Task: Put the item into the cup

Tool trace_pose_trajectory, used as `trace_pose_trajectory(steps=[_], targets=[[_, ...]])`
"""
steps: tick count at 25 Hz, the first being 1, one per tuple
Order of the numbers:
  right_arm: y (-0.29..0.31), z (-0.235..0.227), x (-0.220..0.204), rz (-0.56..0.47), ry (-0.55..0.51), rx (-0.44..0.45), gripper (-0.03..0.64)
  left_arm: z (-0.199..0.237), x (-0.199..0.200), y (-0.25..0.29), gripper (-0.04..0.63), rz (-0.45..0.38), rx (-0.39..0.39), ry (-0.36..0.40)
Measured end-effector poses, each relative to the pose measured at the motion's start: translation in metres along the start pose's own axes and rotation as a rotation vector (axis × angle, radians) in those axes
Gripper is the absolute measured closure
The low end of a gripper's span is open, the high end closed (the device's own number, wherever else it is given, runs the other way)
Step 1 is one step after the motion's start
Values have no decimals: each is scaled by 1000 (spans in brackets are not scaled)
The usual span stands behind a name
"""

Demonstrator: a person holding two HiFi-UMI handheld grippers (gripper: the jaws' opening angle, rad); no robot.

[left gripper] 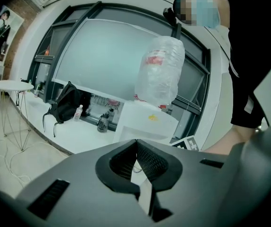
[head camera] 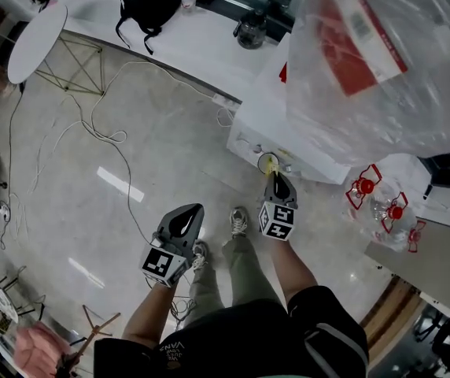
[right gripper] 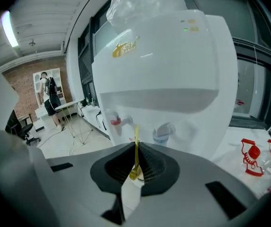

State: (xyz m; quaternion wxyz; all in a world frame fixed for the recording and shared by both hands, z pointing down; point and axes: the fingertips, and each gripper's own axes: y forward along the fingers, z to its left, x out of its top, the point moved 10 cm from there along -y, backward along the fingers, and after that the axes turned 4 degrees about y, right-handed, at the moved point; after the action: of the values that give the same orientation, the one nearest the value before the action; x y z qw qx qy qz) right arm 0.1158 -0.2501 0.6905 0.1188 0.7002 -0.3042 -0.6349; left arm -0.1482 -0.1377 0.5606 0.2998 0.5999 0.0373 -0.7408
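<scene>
Holding step: right gripper (right gripper: 135, 151) clamped on thin yellow item (right gripper: 136, 136); left gripper (left gripper: 136, 148) closed, empty; next, by my judgement, finding the cup

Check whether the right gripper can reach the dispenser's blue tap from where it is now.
Probably yes. The right gripper, shut on a thin yellow item, faces the water dispenser head-on, and the blue tap sits just beyond its jaws with nothing visible between them.

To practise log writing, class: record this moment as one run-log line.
left gripper: shut, empty | right gripper: shut on thin yellow item | right gripper faces: water dispenser
</scene>
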Motion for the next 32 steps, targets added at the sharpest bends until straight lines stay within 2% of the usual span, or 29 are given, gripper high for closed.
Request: trace_pose_trajectory(steps=[11, 22, 32], targets=[[51, -5, -28, 64, -55, -38, 565, 7, -16, 19, 575, 13, -13, -19], [75, -11, -53, 144, -111, -68, 565, 17, -24, 24, 575, 23, -2, -30], [101, -16, -60, 197, -86, -101, 566, 22, -31, 25, 575, 27, 5, -40]])
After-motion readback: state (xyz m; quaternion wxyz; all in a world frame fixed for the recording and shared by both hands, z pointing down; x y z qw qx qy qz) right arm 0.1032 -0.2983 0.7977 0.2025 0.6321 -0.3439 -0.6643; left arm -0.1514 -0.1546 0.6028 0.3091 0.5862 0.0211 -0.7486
